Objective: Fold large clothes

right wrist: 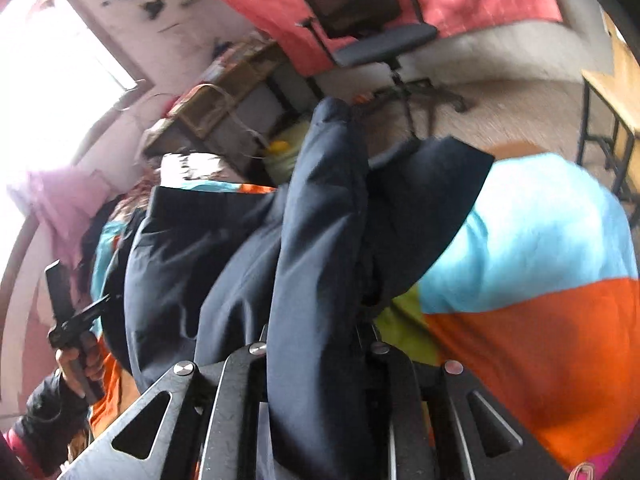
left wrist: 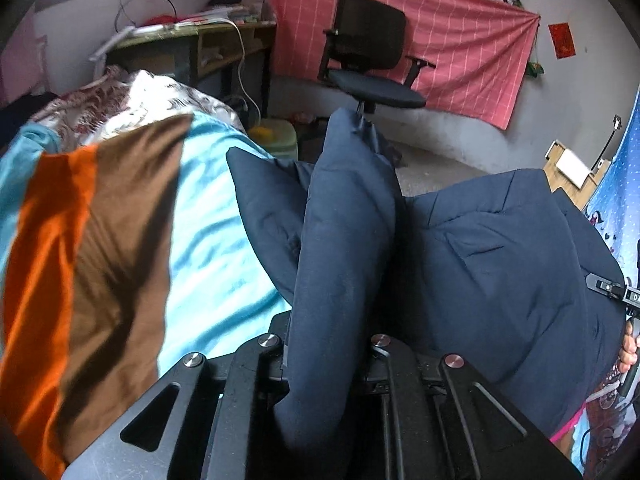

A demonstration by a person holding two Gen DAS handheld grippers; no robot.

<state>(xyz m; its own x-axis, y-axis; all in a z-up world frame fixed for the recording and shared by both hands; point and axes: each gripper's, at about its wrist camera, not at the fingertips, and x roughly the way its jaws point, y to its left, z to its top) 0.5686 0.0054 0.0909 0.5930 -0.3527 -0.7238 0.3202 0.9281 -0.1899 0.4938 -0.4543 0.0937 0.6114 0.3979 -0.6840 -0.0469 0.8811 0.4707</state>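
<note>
Both grippers, left gripper [left wrist: 352,120] and right gripper [right wrist: 340,108], clench folds of the dark navy fabric garment [left wrist: 500,248] above the striped turquoise, orange and brown bedspread [left wrist: 120,220].

Navy garment [left wrist: 500,248], bunched, lifted over striped bedding [left wrist: 120,240]

The left gripper [left wrist: 344,240] is clamped shut on a fold of navy garment [left wrist: 500,260], pointing toward twelve o'clock. The right gripper [right wrist: 332,240] pinches the same cloth likewise. A hand [right wrist: 76,360] grips the left handle at eight o'clock.
</note>
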